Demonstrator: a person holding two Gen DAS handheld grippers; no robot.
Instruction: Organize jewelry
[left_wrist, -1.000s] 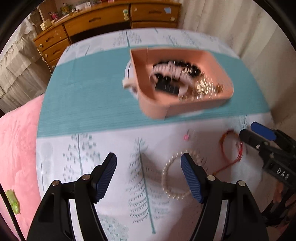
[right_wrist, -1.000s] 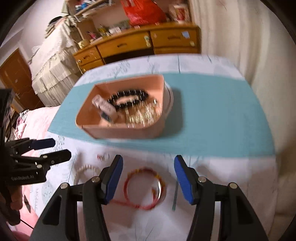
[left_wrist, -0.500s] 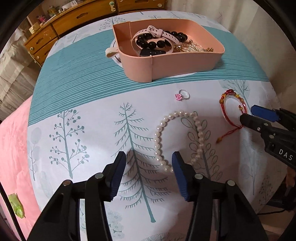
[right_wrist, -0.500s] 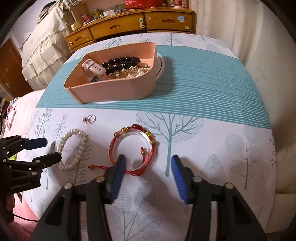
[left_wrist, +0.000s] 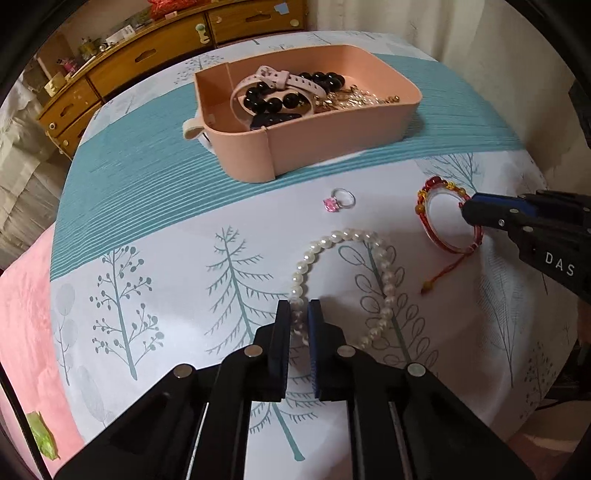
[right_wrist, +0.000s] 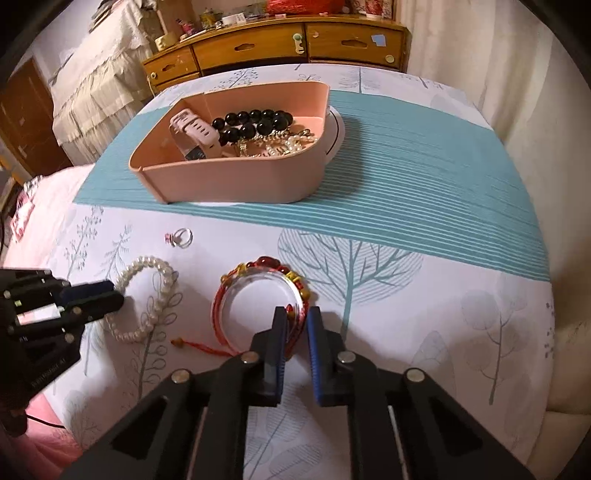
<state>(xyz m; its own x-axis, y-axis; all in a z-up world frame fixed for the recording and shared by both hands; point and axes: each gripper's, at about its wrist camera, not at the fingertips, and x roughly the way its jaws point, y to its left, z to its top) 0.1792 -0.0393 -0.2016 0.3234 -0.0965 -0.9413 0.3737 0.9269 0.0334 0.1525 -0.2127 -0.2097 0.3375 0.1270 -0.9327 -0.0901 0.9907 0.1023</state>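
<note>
A white pearl bracelet (left_wrist: 373, 243) lies on the tree-print cloth; my left gripper (left_wrist: 298, 314) is shut on its near left side. It also shows in the right wrist view (right_wrist: 162, 291). A red cord bracelet (right_wrist: 258, 273) with red and gold beads lies to the right; my right gripper (right_wrist: 295, 314) is shut on its near right edge. It also shows in the left wrist view (left_wrist: 424, 210), with the right gripper (left_wrist: 467, 212) on it. A silver ring with a pink stone (left_wrist: 338, 201) lies between the bracelets and a pink tray (left_wrist: 332, 136) that holds a watch, black beads and chains.
The tray (right_wrist: 229, 181) stands on a teal striped band (right_wrist: 424, 184) of the cloth. A pink blanket (left_wrist: 26, 314) lies at the left edge. A wooden dresser (right_wrist: 277, 44) stands behind the table. A curtain hangs at the right.
Both grippers have come down and forward and closed: the left on the pearl bracelet, the right on the red cord bracelet. Both were open half a second ago.
</note>
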